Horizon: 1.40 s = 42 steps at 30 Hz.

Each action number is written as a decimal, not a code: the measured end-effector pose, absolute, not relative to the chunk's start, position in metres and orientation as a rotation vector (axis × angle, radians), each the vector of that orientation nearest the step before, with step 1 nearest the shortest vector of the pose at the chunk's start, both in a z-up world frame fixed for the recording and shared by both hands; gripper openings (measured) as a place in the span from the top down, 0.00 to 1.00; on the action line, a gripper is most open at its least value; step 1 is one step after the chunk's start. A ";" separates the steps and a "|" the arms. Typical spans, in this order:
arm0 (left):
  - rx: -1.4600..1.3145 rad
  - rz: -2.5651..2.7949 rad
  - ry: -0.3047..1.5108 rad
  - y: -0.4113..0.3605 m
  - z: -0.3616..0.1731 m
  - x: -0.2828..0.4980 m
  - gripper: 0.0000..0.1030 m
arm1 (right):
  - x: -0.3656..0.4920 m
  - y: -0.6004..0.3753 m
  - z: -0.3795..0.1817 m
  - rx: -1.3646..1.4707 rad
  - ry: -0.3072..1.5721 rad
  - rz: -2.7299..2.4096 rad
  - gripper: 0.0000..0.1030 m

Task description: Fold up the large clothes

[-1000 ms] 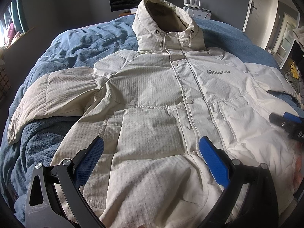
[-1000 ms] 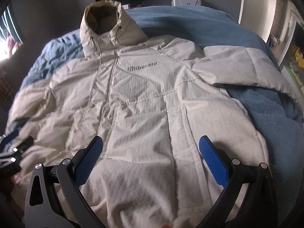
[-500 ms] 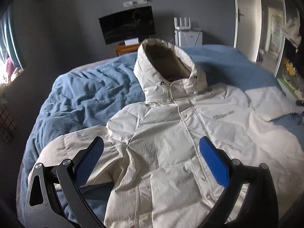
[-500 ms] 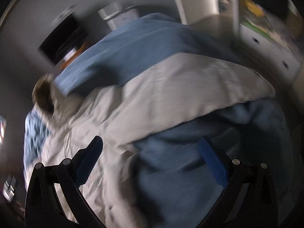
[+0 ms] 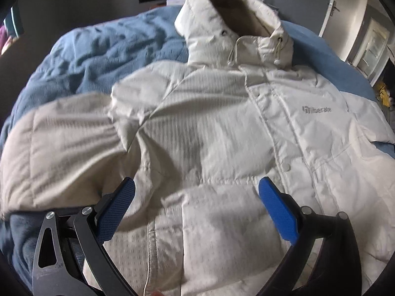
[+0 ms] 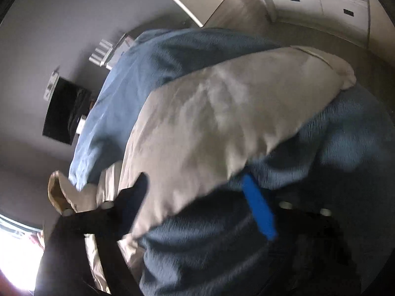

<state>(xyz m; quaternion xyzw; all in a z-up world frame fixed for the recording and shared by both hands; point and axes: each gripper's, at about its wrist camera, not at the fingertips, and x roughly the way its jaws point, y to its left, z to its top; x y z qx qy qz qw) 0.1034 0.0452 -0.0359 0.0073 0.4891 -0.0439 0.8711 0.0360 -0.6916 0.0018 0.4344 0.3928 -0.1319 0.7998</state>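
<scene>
A cream hooded puffer jacket point(image 5: 222, 128) lies face up on a blue bed, hood at the far end, both sleeves spread out. My left gripper point(image 5: 195, 197) is open and empty, hovering over the jacket's left chest near the left armpit and sleeve point(image 5: 61, 143). My right gripper point(image 6: 195, 192) is open, tilted, and low over the base of the right sleeve point(image 6: 222, 128), with the sleeve lying between the spread fingers. The view is blurred, so contact cannot be told.
The blue blanket point(image 5: 93, 49) covers the bed around the jacket. A dark TV point(image 6: 66, 113) hangs on the grey wall behind the bed. White drawers point(image 6: 321, 2) and bare floor lie beyond the bed's right side.
My left gripper swung up toward the wall, then dropped back toward the jacket's left shoulder. My right gripper swung right and rolled, coming down over the right sleeve.
</scene>
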 end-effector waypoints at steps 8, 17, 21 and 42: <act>-0.093 -0.145 1.043 0.057 -0.044 0.107 0.18 | 0.045 -0.682 0.052 0.728 0.697 -0.397 0.80; -0.069 -0.118 1.023 0.059 -0.048 0.105 0.20 | 0.059 -0.530 0.180 0.308 0.486 -0.154 0.83; -0.061 -0.117 1.020 0.059 -0.050 0.103 0.20 | 0.072 -0.444 0.198 0.194 0.491 -0.018 0.83; 0.059 -0.197 0.885 0.025 -0.011 0.092 0.10 | 0.062 -0.303 0.050 0.154 1.023 0.454 0.20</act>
